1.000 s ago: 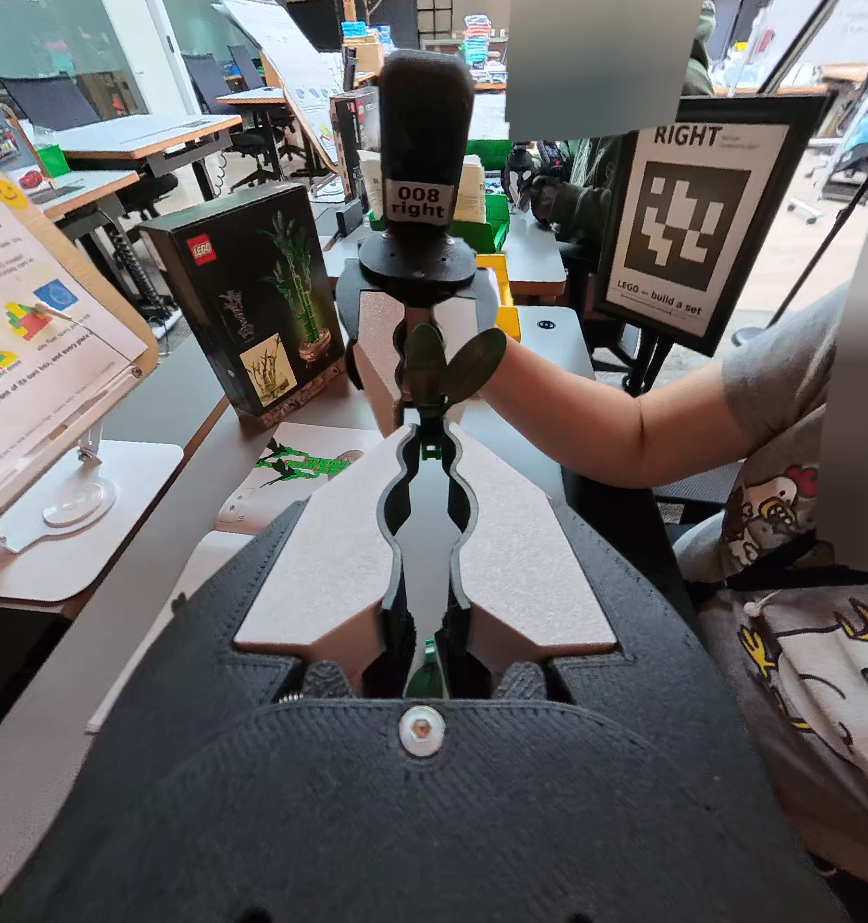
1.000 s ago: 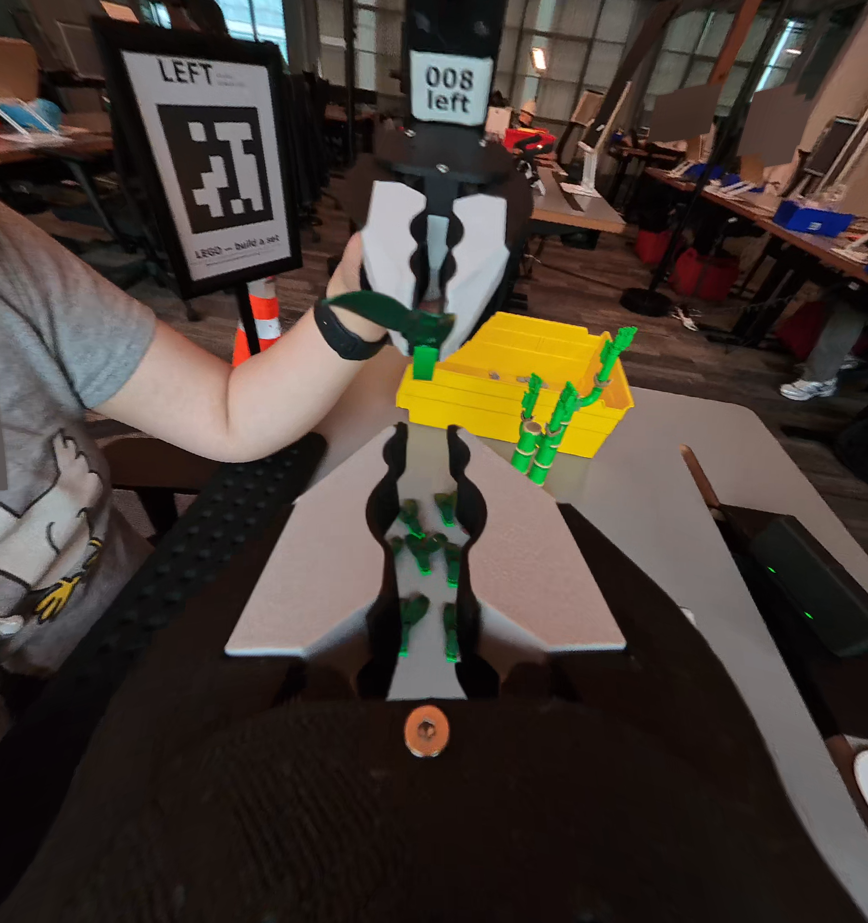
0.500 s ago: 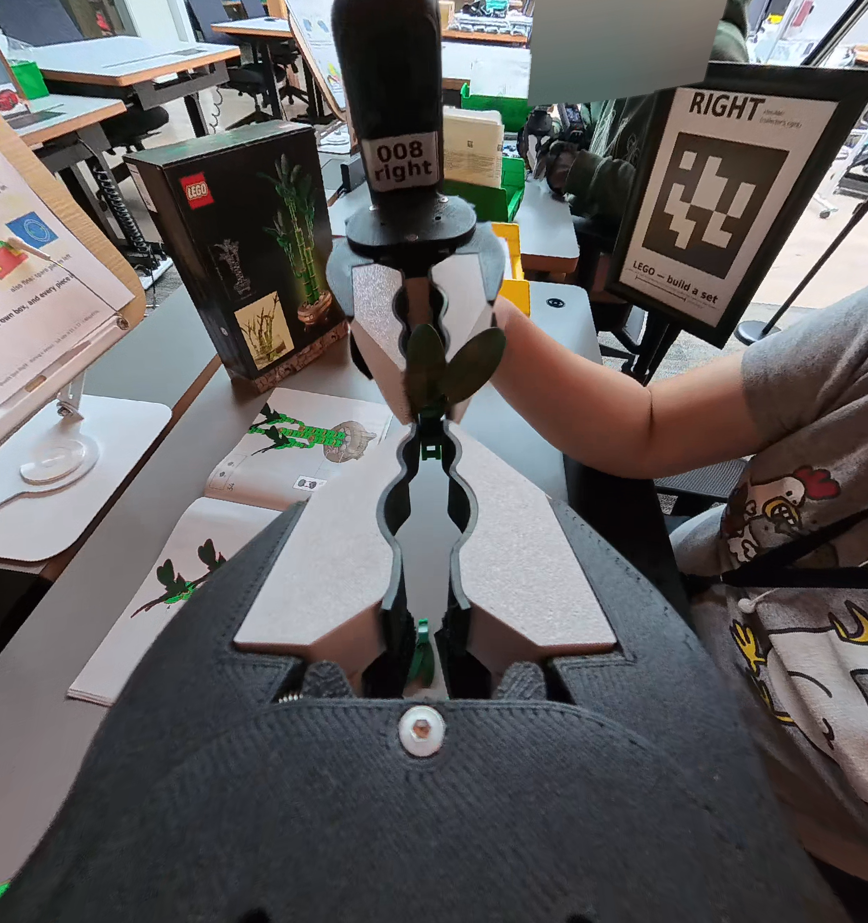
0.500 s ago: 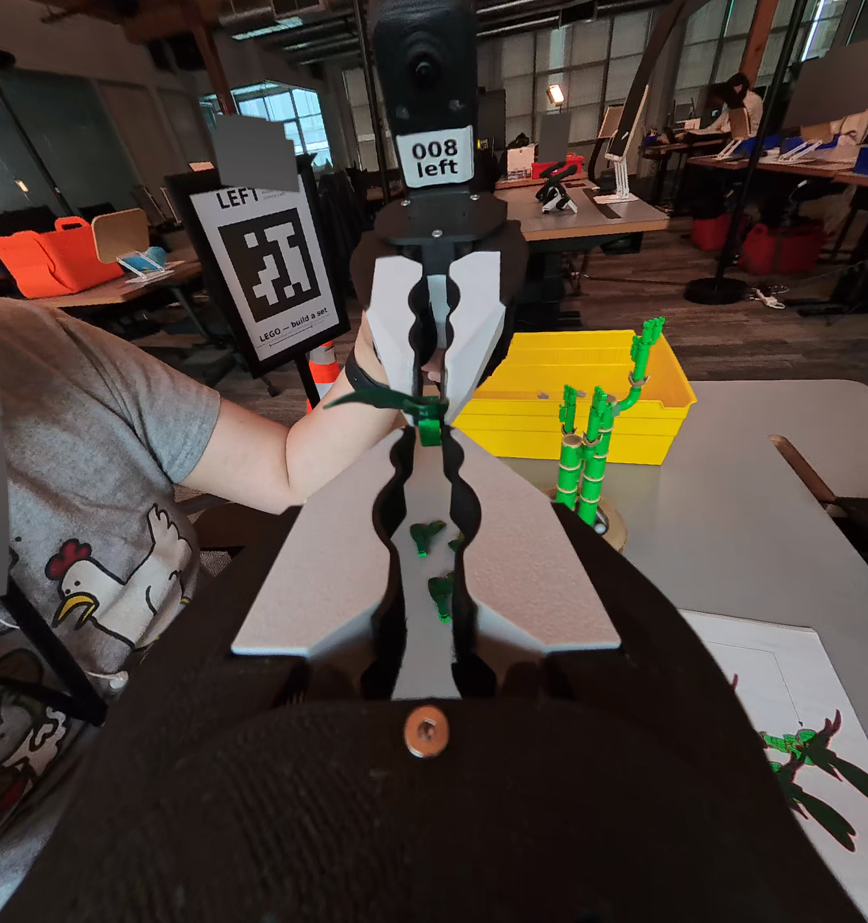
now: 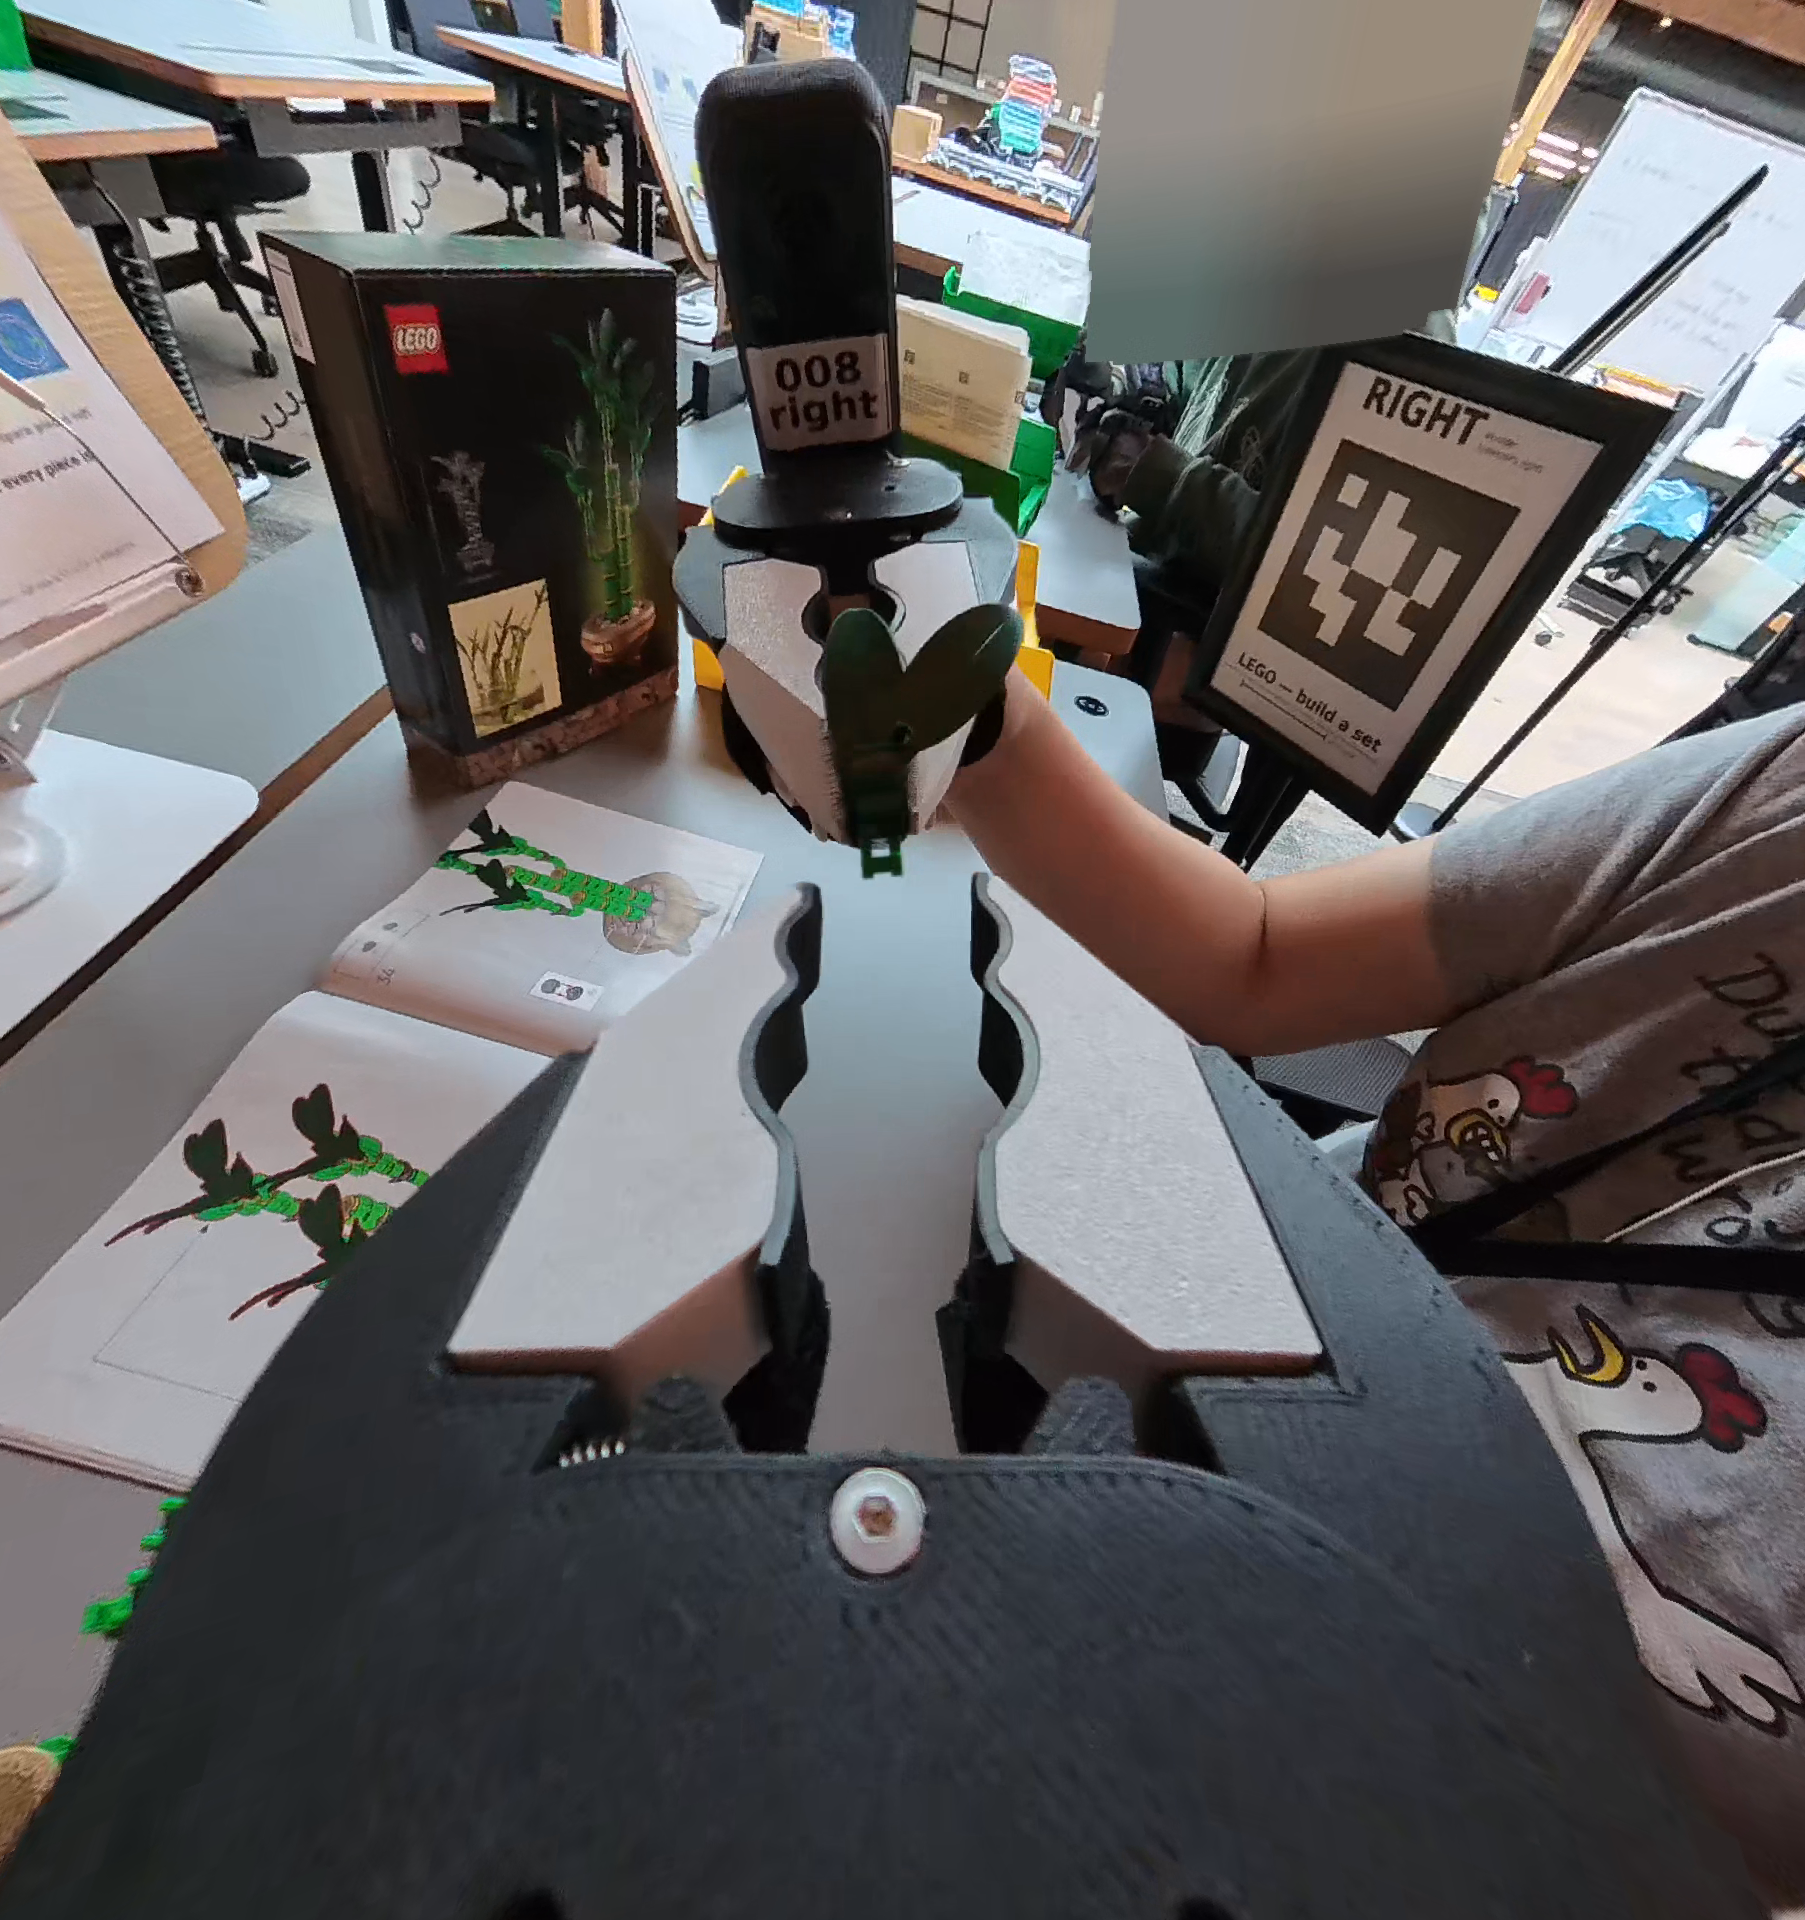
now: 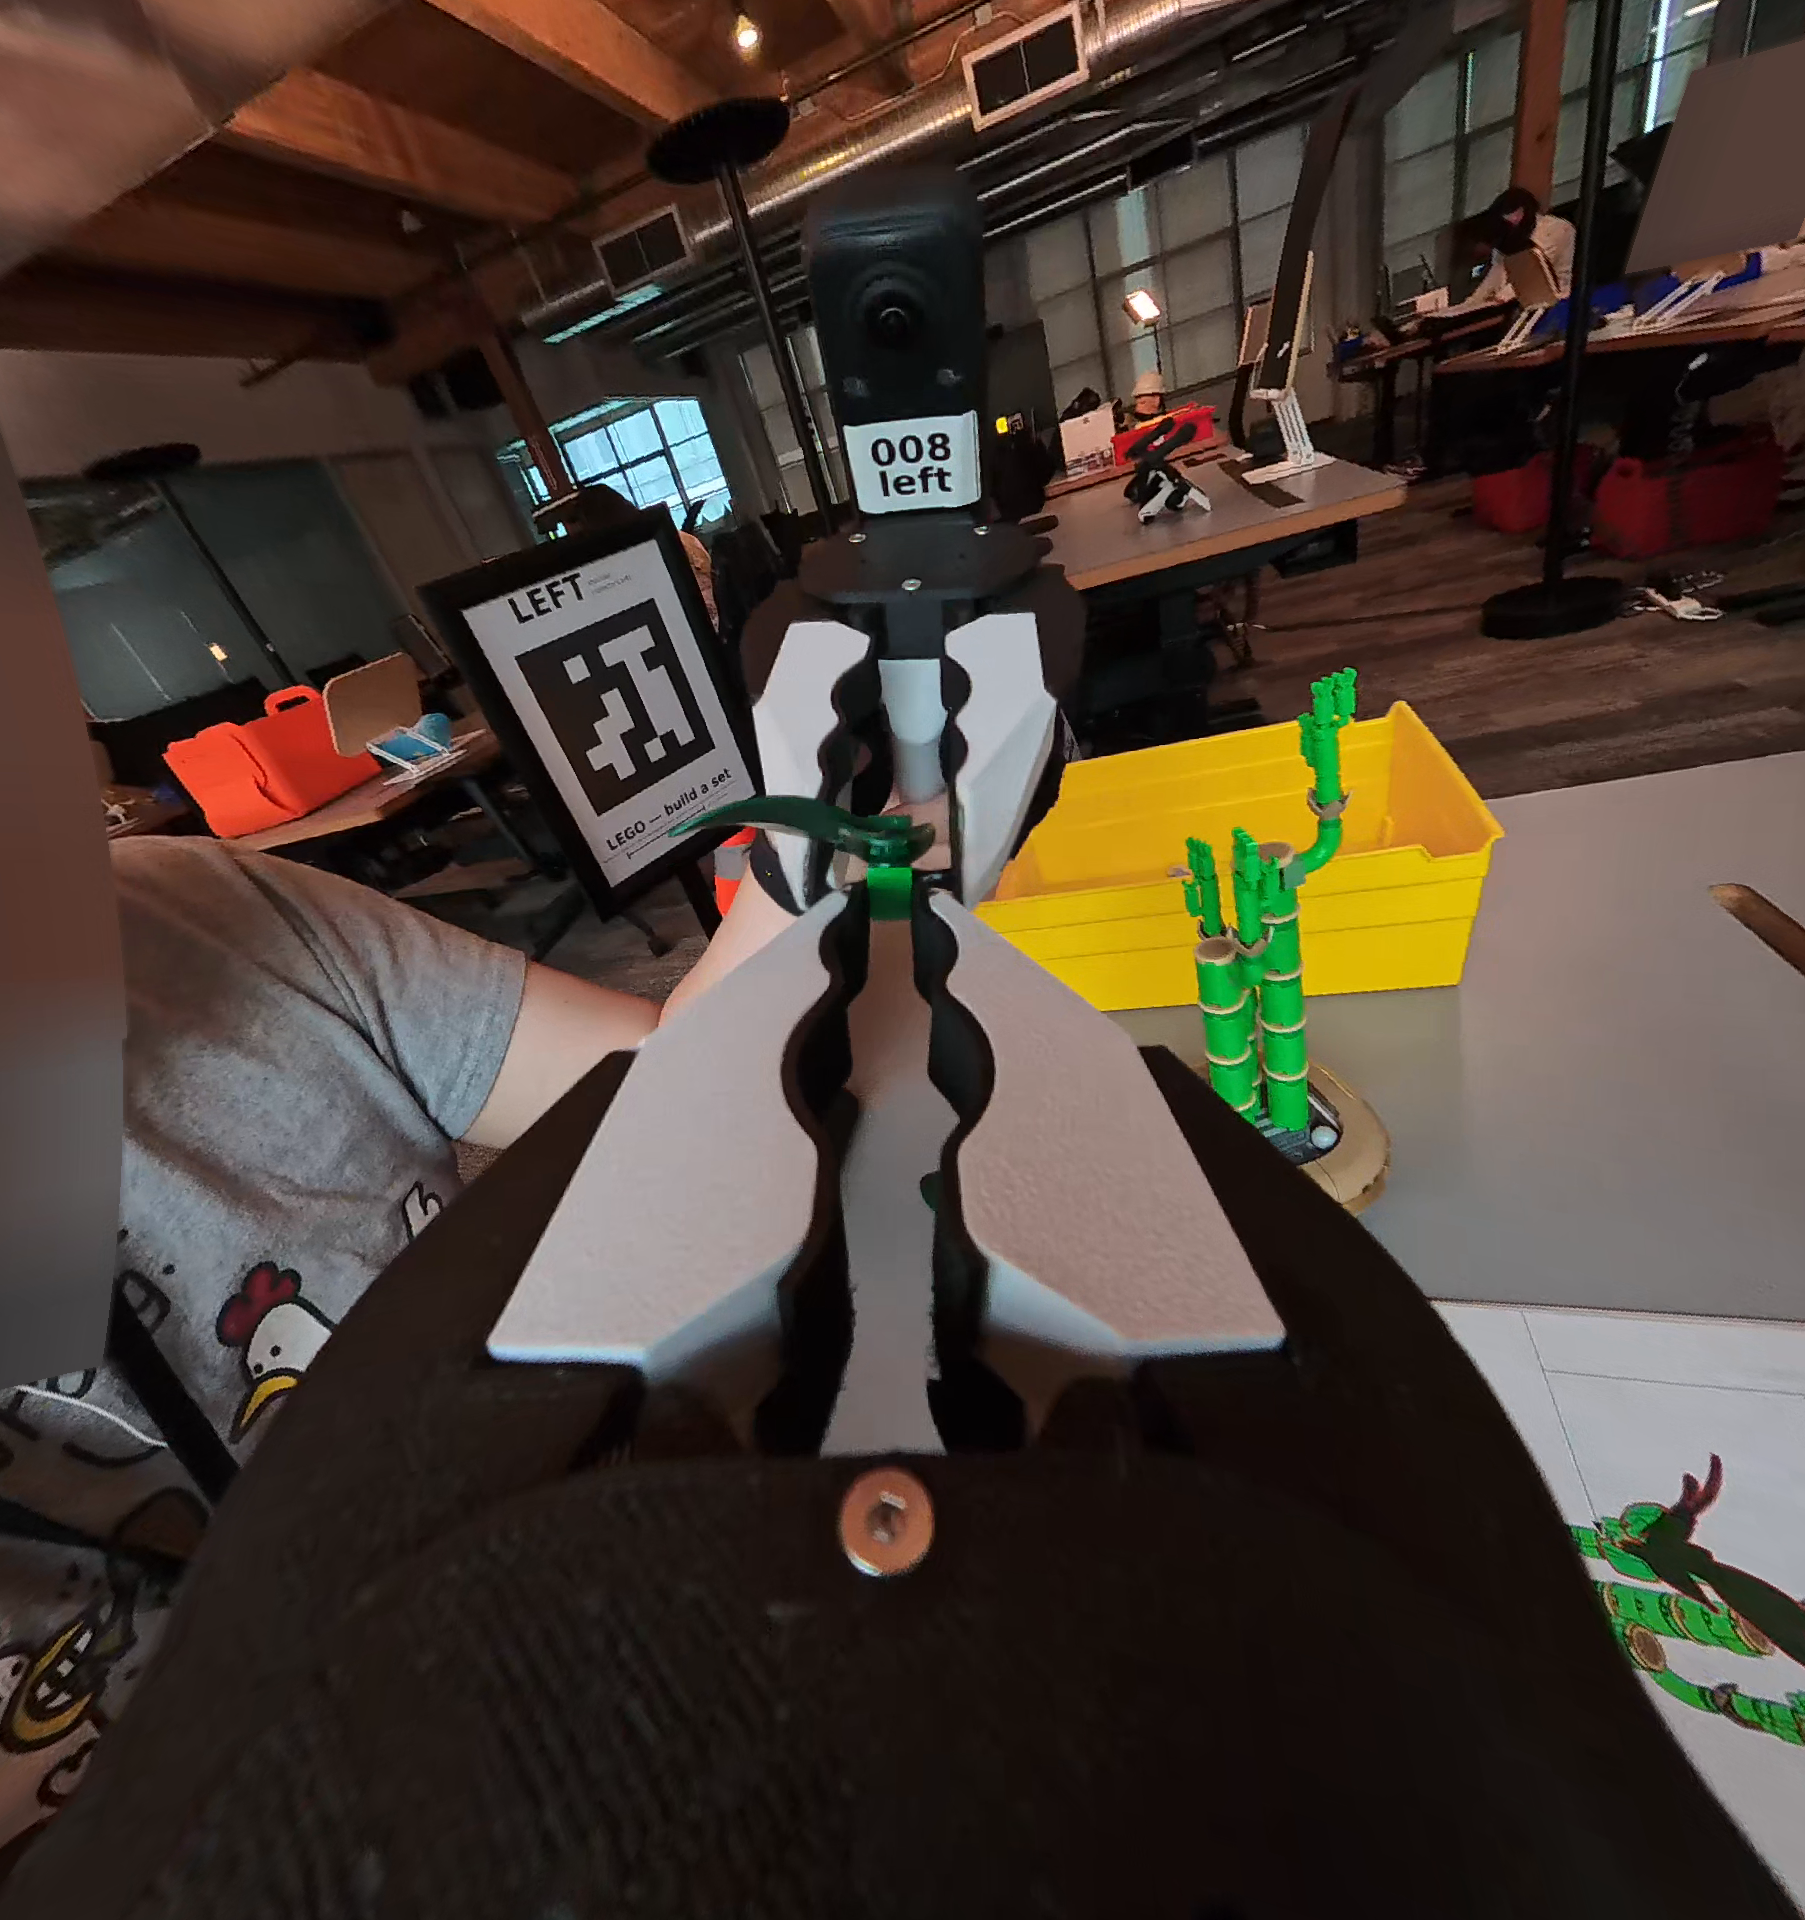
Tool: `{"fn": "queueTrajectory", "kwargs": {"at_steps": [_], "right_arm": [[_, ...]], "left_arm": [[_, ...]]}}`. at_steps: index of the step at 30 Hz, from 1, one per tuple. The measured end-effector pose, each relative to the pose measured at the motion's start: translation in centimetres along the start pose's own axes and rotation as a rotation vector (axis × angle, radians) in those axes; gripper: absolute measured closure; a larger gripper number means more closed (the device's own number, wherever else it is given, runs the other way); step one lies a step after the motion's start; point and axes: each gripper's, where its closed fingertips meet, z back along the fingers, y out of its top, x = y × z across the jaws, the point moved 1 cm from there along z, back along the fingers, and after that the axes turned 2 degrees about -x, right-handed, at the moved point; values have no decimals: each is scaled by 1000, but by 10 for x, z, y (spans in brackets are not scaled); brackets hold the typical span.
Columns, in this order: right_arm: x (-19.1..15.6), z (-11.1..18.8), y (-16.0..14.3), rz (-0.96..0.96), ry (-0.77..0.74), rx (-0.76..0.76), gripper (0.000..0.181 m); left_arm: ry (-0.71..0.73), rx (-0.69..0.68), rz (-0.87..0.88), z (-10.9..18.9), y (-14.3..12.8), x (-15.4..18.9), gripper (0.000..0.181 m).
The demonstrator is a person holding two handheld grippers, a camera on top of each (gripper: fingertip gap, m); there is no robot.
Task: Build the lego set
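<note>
A leaf piece (image 6: 804, 821), with dark green leaves on a bright green stem, is pinched by its stem in my right gripper (image 6: 890, 906), which is shut on it. In the left wrist view the leaf piece (image 5: 877, 717) sticks out of the right gripper (image 5: 862, 826), held above the table. My left gripper (image 5: 890, 899) is open and empty, its tips just short of the stem. It faces the right gripper in the right wrist view (image 6: 893, 883). The partly built bamboo model (image 6: 1251, 987) stands upright on its round tan base, right of both grippers.
A yellow bin (image 6: 1397, 894) sits behind the model. An open instruction booklet (image 5: 462, 1039) lies on the grey table, with the black set box (image 5: 493, 488) behind it. A framed sign (image 5: 1397, 561) stands far right. A person's arm (image 5: 1241, 935) reaches across.
My left gripper has opened and let go of the leaf piece's stem. My right gripper has closed on it and now holds it alone. Both views have tilted.
</note>
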Motion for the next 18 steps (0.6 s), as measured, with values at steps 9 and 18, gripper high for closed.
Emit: {"fn": "queueTrajectory", "kwargs": {"at_steps": [9,18], "right_arm": [[2,-5,0,-1,-10,3,176],[3,-5,3,-32,-6,28,172]], "left_arm": [[26,-24,-13,-6,-1,-3,174],[6,-52,36,-6,-5,-3,175]]}}
